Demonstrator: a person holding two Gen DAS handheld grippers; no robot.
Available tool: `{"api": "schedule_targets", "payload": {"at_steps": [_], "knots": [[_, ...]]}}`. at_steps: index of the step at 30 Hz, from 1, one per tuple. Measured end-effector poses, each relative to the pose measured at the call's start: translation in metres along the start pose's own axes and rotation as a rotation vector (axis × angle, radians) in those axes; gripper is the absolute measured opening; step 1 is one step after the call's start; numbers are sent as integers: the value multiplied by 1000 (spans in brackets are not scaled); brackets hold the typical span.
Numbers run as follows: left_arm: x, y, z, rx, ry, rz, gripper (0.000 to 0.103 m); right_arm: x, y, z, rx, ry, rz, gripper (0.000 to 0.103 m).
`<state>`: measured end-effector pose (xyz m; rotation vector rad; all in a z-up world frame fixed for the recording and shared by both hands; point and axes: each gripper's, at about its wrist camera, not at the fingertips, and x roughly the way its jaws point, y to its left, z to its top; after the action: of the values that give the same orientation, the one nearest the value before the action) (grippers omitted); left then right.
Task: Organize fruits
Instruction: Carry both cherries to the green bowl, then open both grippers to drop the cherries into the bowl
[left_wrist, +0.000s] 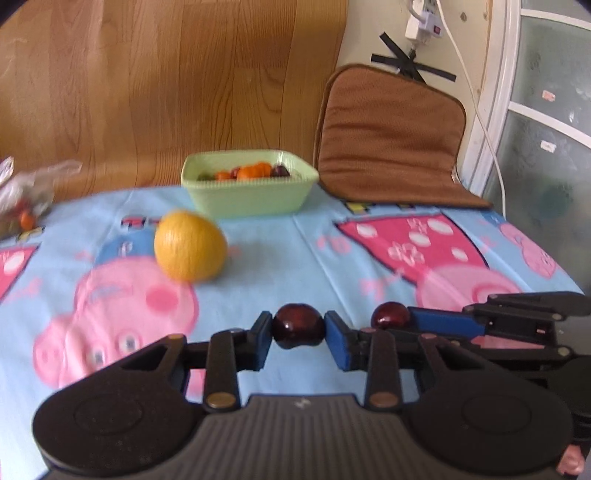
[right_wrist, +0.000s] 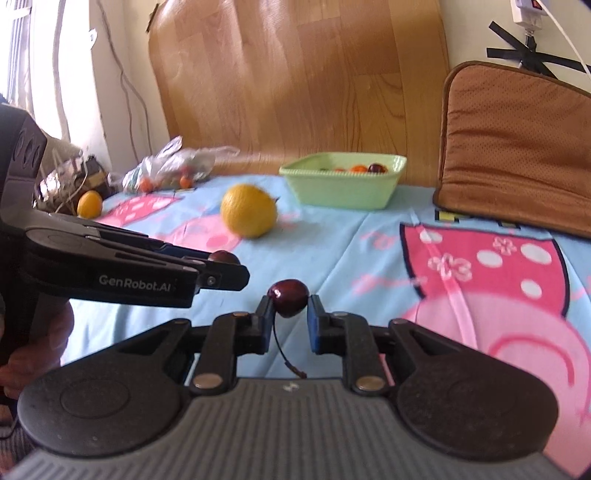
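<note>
My left gripper (left_wrist: 298, 330) is shut on a dark red cherry (left_wrist: 298, 325), held between its blue pads above the tablecloth. My right gripper (right_wrist: 289, 308) is shut on another dark cherry (right_wrist: 288, 297), whose stem hangs down toward the camera. In the left wrist view the right gripper's cherry (left_wrist: 390, 315) shows at the right, beside mine. In the right wrist view the left gripper (right_wrist: 221, 264) reaches in from the left with its cherry (right_wrist: 224, 256) partly hidden. A pale green basket (left_wrist: 249, 192) with small orange and dark fruits stands at the back. A yellow-orange fruit (left_wrist: 190, 245) lies before it.
A brown cushion (left_wrist: 388, 136) leans on the wall at the back right. A clear plastic bag (right_wrist: 171, 166) with small fruits and a small orange fruit (right_wrist: 89, 204) lie at the back left. A cartoon-printed blue cloth (left_wrist: 280, 258) covers the table. A hand (right_wrist: 33, 354) holds the left gripper.
</note>
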<state>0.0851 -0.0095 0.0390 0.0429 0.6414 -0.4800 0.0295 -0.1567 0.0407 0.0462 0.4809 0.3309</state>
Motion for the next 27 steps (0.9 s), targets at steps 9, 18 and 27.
{"api": "schedule_targets", "payload": {"at_steps": [9, 18, 27], "knots": [[63, 34, 96, -22, -22, 33, 31, 62, -41, 78, 40, -92, -9, 22], [149, 72, 145, -63, 62, 96, 31, 152, -85, 118, 124, -47, -2, 23], [158, 73, 151, -80, 71, 128, 39, 158, -90, 119, 140, -54, 8, 25]]}}
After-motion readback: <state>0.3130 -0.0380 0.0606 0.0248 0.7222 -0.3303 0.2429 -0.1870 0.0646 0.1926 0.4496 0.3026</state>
